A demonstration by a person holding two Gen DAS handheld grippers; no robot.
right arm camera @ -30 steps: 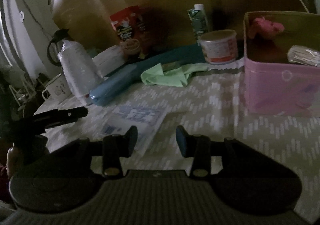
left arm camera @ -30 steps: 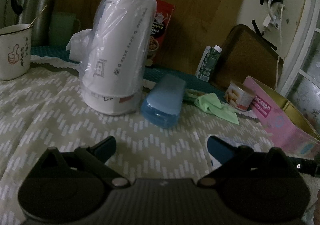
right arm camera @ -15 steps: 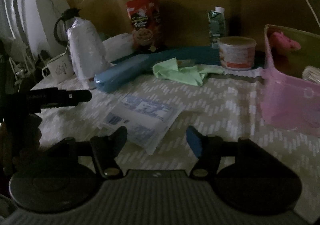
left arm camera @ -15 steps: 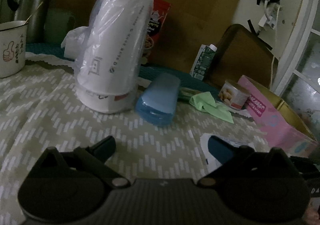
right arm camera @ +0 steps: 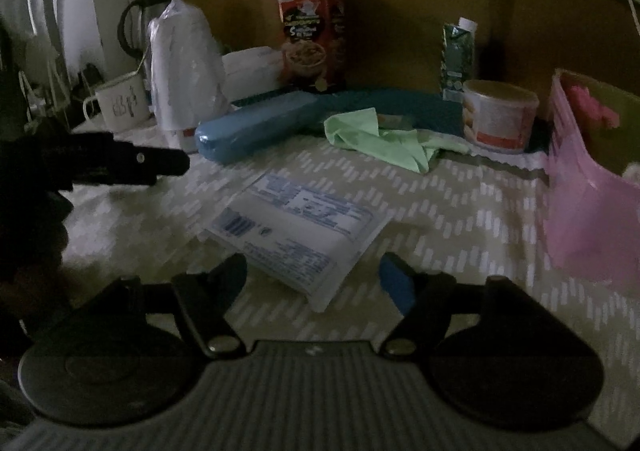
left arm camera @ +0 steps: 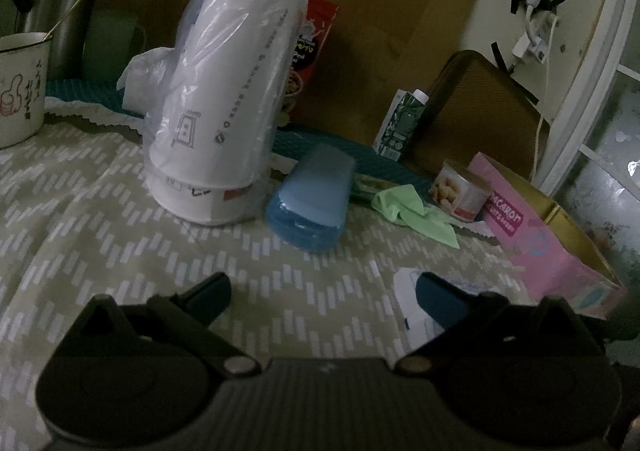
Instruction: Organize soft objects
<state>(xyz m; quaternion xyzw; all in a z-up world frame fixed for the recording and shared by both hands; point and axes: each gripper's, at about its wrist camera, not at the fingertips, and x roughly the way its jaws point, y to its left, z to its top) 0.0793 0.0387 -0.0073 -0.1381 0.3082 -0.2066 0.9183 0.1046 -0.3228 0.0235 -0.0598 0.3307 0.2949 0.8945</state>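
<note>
- A big table cloth (right arm camera: pixel 460 211) with white dashes covers the table.
- A pink box (right arm camera: pixel 588 211) stands at the right edge. Something pink (right arm camera: pixel 592 107) lies inside it.
- A tall stack of white cups in a clear bag (left arm camera: pixel 224 111) stands at the back.
- A long blue case (right arm camera: pixel 256 127) lies just beside the cups.
- A flat white packet (right arm camera: pixel 296 235) lies on the cloth, right in front of the right gripper (right arm camera: pixel 314 279).
- A soft green cloth (right arm camera: pixel 380 139) lies crumpled near a small tin (right arm camera: pixel 498 117).
- The right gripper has just been opening its jaws. Nothing is between them.
- The left gripper (left arm camera: pixel 322 293) is wide open and holds nothing.
</note>
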